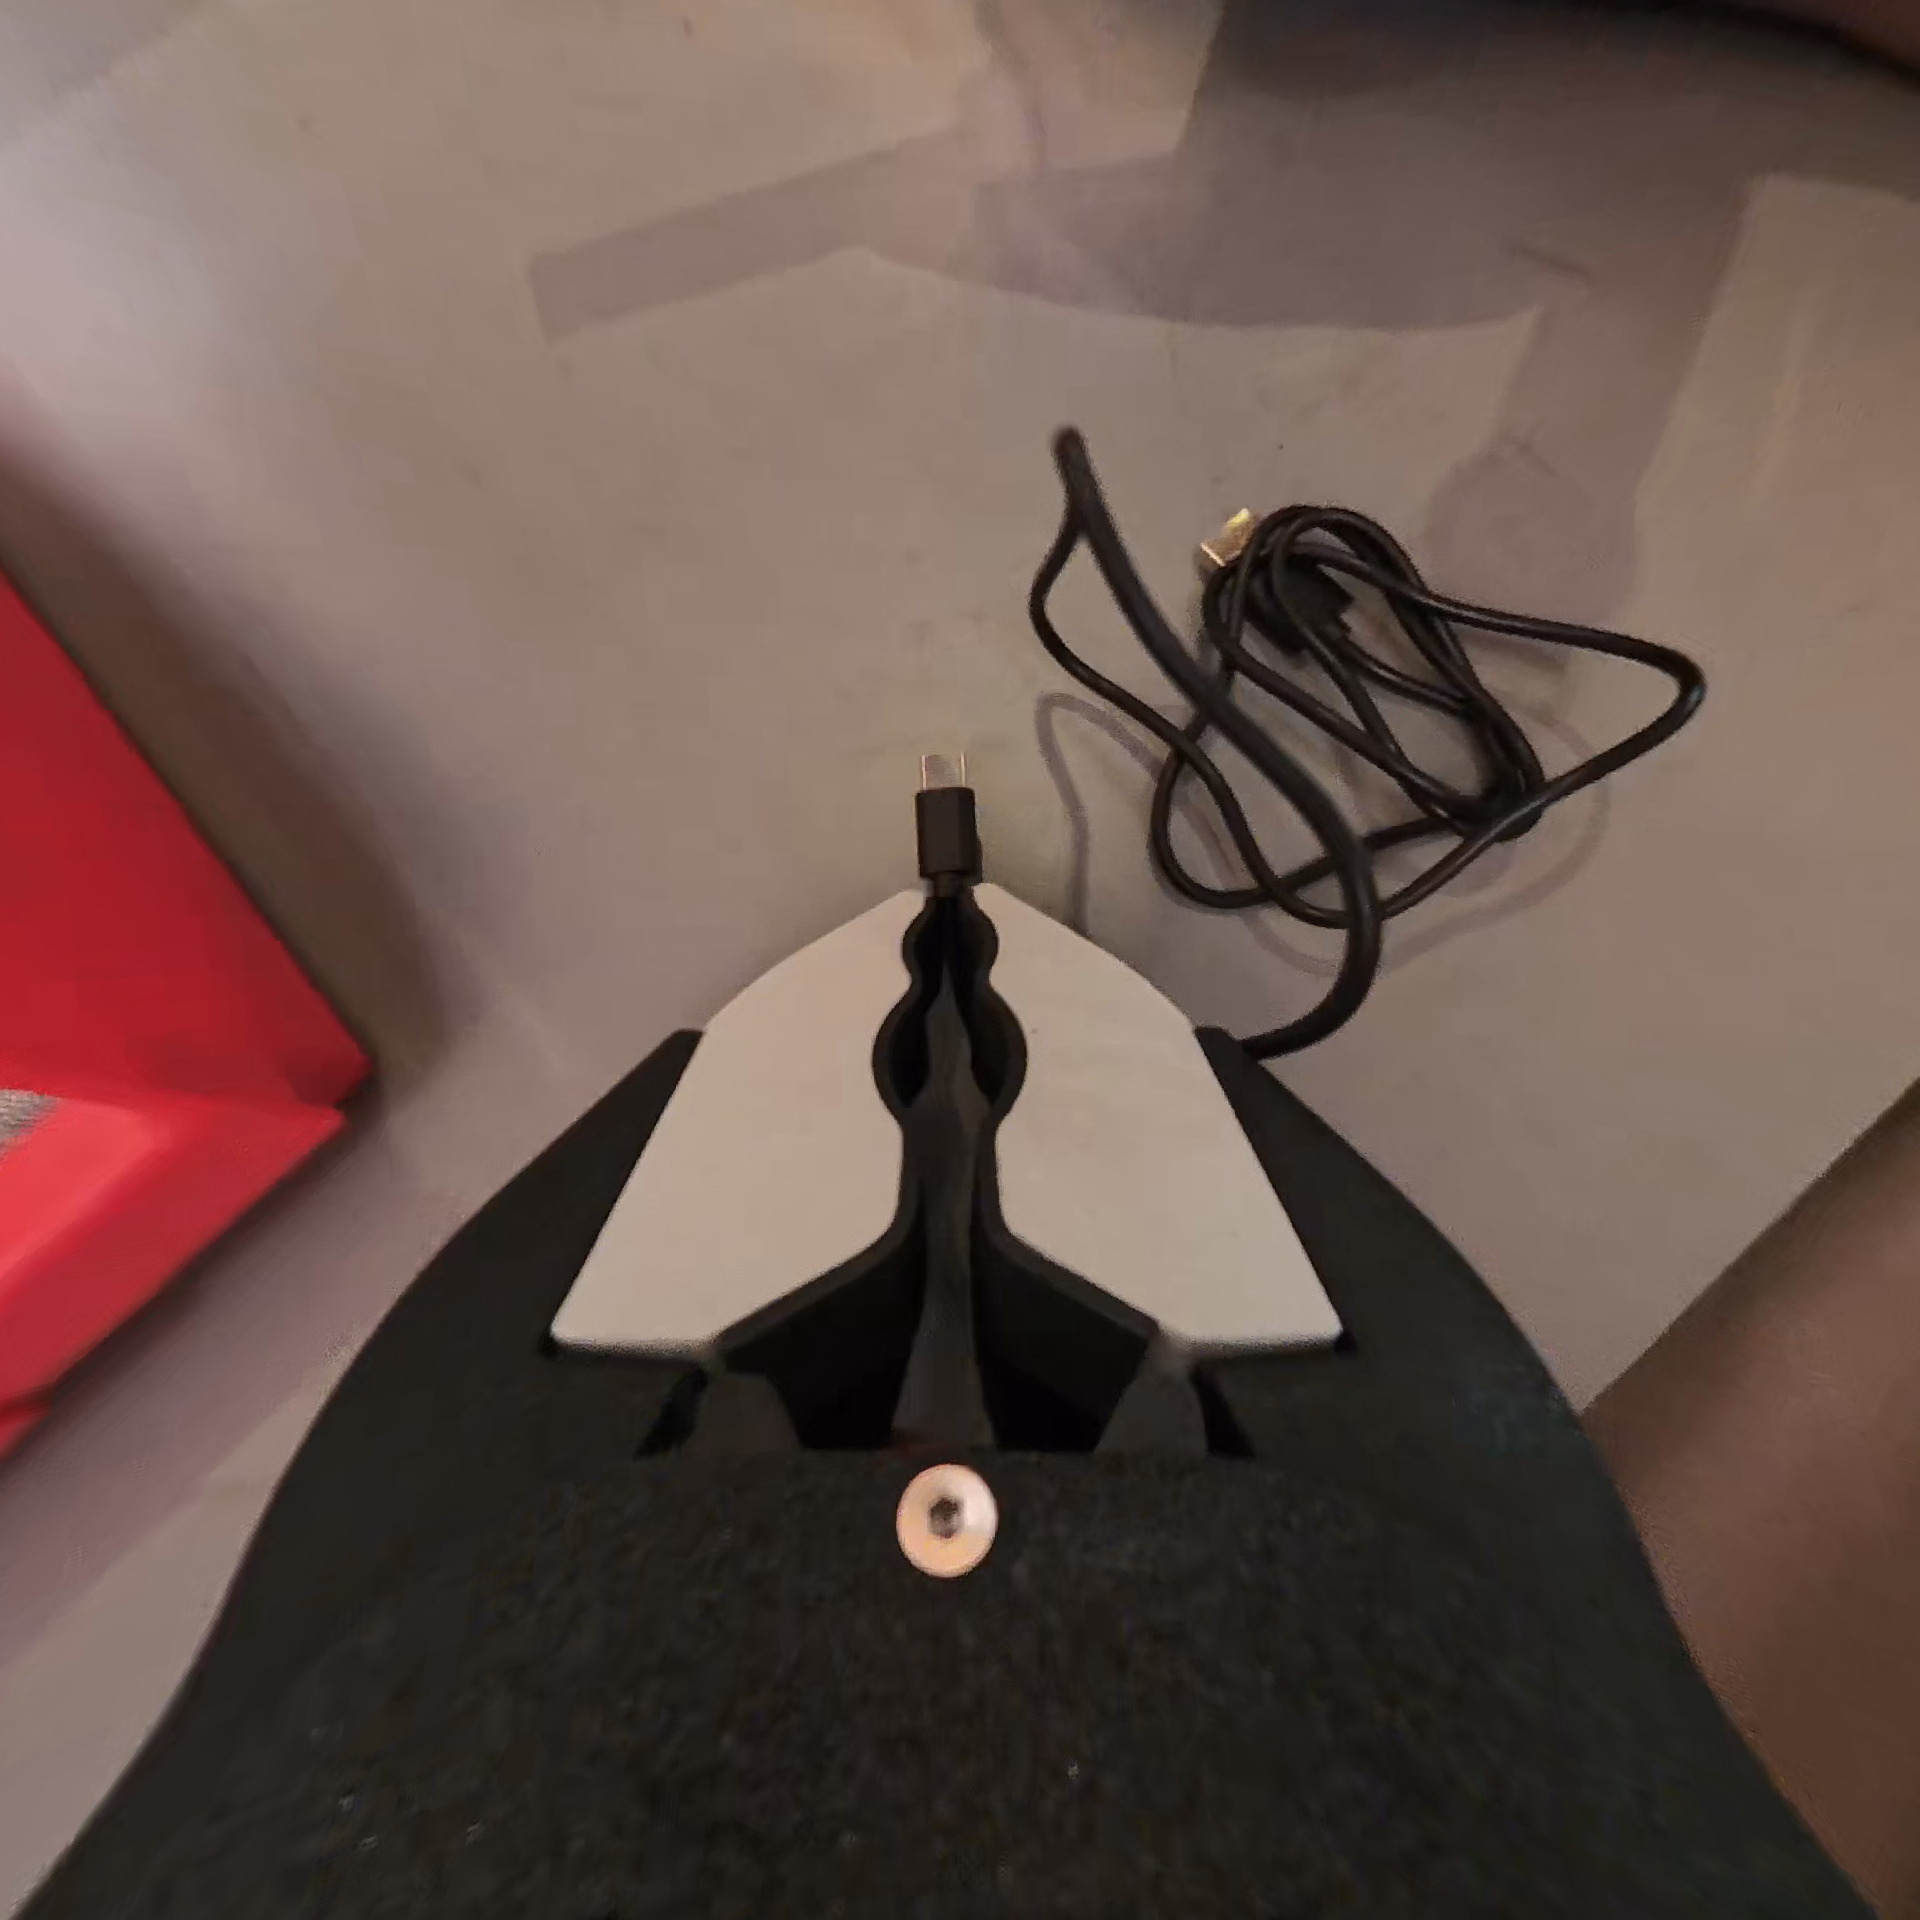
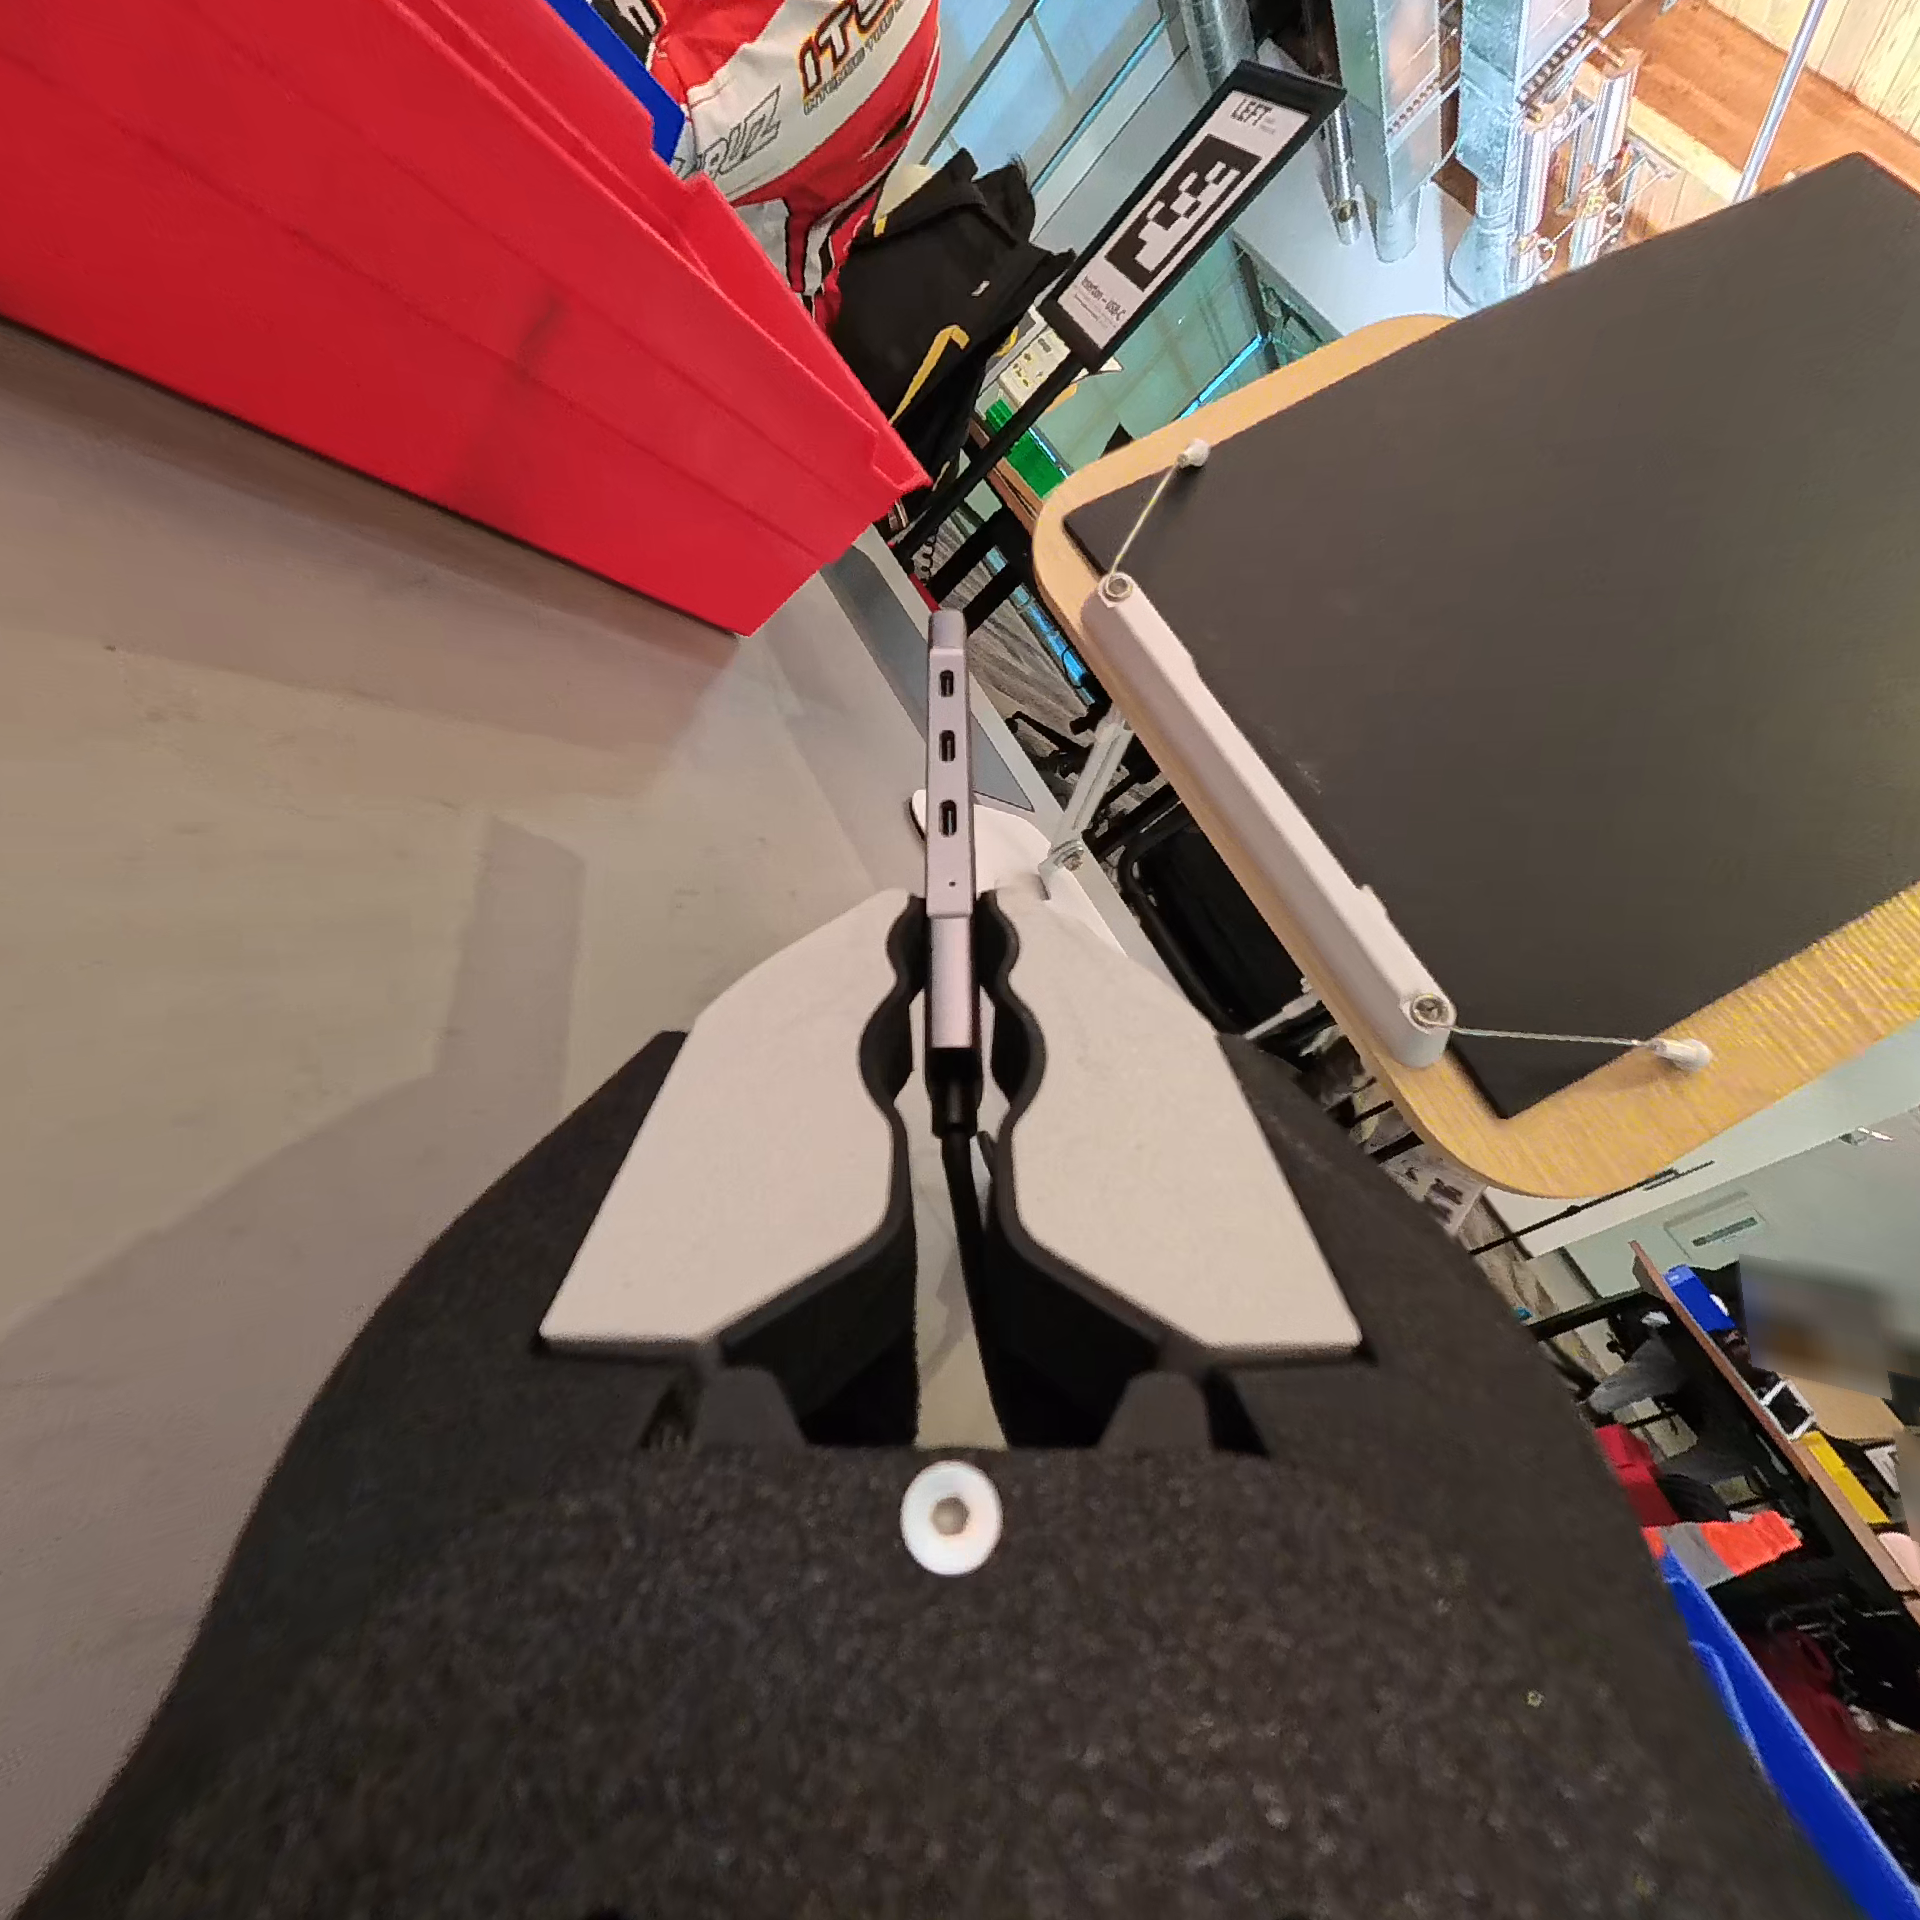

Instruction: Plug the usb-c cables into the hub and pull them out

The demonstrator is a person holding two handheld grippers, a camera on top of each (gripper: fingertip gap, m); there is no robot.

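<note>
In the left wrist view my left gripper [image 1: 943, 894] is shut on a black usb-c cable just behind its plug [image 1: 943, 826]. The plug sticks out past the fingertips, its metal tip pointing forward above the grey table. The rest of the black cable [image 1: 1382, 707] lies in a tangled coil on the table to the right, with another connector [image 1: 1224, 540] showing at its far side. In the right wrist view my right gripper [image 2: 951, 914] is shut on a slim silver hub [image 2: 949, 758]. The hub stands on edge, three usb-c ports facing the camera, all empty. Its own black cord runs back between the fingers.
A red bin [image 1: 135, 997] sits at the left on the grey table [image 1: 623, 520]; it also shows in the right wrist view [image 2: 416, 291]. A black board with a wooden edge [image 2: 1558, 644] stands to the right of the hub. Shelves and clothing fill the background. Left tips to right tips: about 20 cm. Measured from the fingertips, the connector [image 1: 1224, 540] is 9 cm or so from the left gripper and 15 cm from the right.
</note>
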